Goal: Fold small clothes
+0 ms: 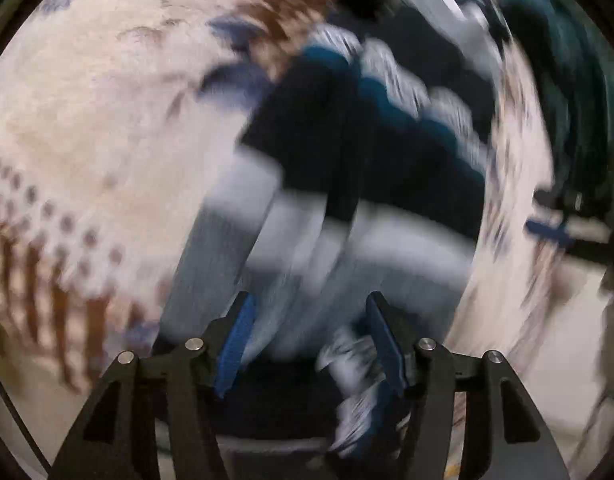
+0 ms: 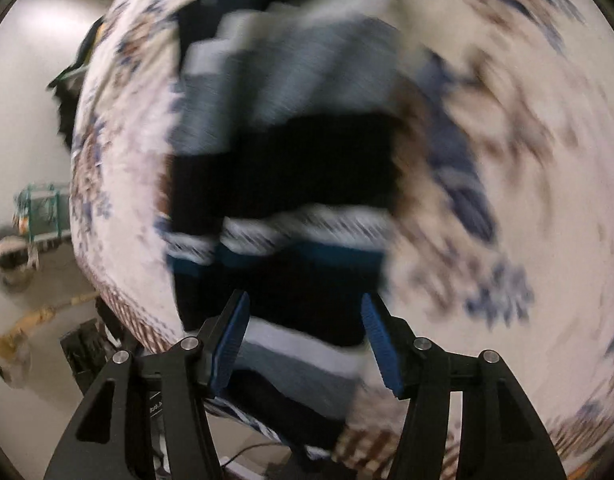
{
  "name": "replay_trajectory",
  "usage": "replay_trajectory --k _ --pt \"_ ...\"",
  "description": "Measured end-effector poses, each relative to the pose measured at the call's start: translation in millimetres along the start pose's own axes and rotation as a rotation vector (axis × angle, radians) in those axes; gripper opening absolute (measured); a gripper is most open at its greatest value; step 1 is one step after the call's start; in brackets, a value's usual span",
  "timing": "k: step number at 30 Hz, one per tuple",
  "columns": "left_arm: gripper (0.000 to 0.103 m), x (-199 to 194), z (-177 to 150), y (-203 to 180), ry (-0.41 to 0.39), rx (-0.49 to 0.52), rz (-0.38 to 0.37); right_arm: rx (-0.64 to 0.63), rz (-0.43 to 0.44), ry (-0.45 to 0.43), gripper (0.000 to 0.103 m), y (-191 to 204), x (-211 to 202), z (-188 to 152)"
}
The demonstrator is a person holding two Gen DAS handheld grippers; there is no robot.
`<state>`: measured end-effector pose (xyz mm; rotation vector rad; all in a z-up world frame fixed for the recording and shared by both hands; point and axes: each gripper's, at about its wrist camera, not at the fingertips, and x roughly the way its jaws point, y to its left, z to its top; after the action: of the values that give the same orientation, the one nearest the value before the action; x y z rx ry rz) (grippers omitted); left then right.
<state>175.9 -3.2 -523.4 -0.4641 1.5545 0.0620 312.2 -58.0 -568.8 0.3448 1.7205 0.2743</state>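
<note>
Patterned cloth (image 1: 107, 120), cream with blue flowers and brown marks, covers the counter and fills most of both wrist views, though everything is smeared by motion blur. On it lies the striped garment (image 1: 339, 168), banded in black, teal, pale grey and white; it sits spread over the cloth near one edge of the counter, and in the right wrist view the same garment (image 2: 291, 152) runs from the top of the picture down between the fingers. The left gripper (image 1: 309, 344) points steeply down with its blue-padded fingers (image 1: 237, 344) spread apart; grey and white fabric shows in the gap between them, and a bunched bit of striped fabric lies against the inner face of the right-hand pad, but the blur does not let me say whether it is caught there. The right gripper (image 2: 305, 344) also has its fingers (image 2: 229, 348) spread, with the garment's black and grey bands below the gap and neither pad pressing on it. No containers can be made out. Beyond the counter's edge, a pale floor (image 2: 31, 92) shows in the right wrist view, with a green-framed object (image 2: 43, 208) and some yellowish clutter (image 2: 23, 332) on it, too blurred to name.
</note>
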Motion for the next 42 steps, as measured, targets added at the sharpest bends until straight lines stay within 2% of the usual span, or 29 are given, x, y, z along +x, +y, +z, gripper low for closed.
replay_trajectory --k 2,4,7,9,12,14,17,19,22,23,25,27,28,31,33,36,38,40,42 --pt "0.055 -2 -34 4 0.045 0.076 0.068 0.053 0.021 0.024 0.060 -25 5 -28" --pt "0.055 -1 -69 21 0.123 0.088 0.099 0.066 0.026 0.053 0.060 -40 13 -51" --pt "0.055 -4 -112 56 0.206 0.030 0.131 0.071 0.029 0.088 0.060 -56 26 -82" --pt "0.055 -13 -125 71 0.200 -0.032 0.137 0.075 0.051 0.116 0.060 -60 37 -101" --pt "0.055 -30 -130 86 0.133 -0.169 0.083 0.048 0.054 0.159 0.060 -52 54 -124" --pt "0.055 -41 -128 93 0.066 -0.283 0.018 0.031 0.046 0.183 0.060 -41 67 -138" --pt "0.055 -44 -118 90 -0.002 -0.376 -0.089 0.000 0.056 0.212 0.060 -18 90 -158" --pt "0.055 -33 -113 85 -0.012 -0.397 -0.120 -0.019 0.057 0.256 0.060 -6 111 -179" --pt "0.055 -10 -109 75 -0.021 -0.428 -0.206 -0.061 0.094 0.400 0.060 9 146 -216" --pt "0.055 3 -108 74 -0.007 -0.451 -0.282 -0.081 0.088 0.420 0.060 12 151 -225" --pt "0.053 21 -108 74 0.000 -0.496 -0.332 -0.126 0.051 0.416 0.060 18 153 -238" --pt "0.017 13 -111 71 -0.048 -0.499 -0.288 -0.109 0.052 0.407 0.060 15 151 -241" --pt "0.003 7 -114 68 -0.063 -0.488 -0.270 -0.091 0.053 0.400 0.060 10 149 -241" --pt "0.003 -20 -125 69 -0.136 -0.433 -0.200 -0.087 0.044 0.392 0.060 3 142 -240" --pt "0.002 -34 -133 75 -0.157 -0.400 -0.138 -0.096 0.036 0.393 0.060 2 140 -243" --pt "0.002 -46 -138 92 -0.157 -0.348 -0.071 -0.092 0.036 0.390 0.060 2 137 -243" --pt "0.002 -40 -134 100 -0.147 -0.325 -0.030 -0.082 0.038 0.381 0.060 3 139 -241" --pt "0.001 -38 -127 114 -0.139 -0.311 0.018 -0.061 0.033 0.378 0.060 -7 140 -240" --pt "0.001 -36 -123 121 -0.144 -0.320 0.032 -0.009 0.036 0.362 0.060 -22 142 -237"
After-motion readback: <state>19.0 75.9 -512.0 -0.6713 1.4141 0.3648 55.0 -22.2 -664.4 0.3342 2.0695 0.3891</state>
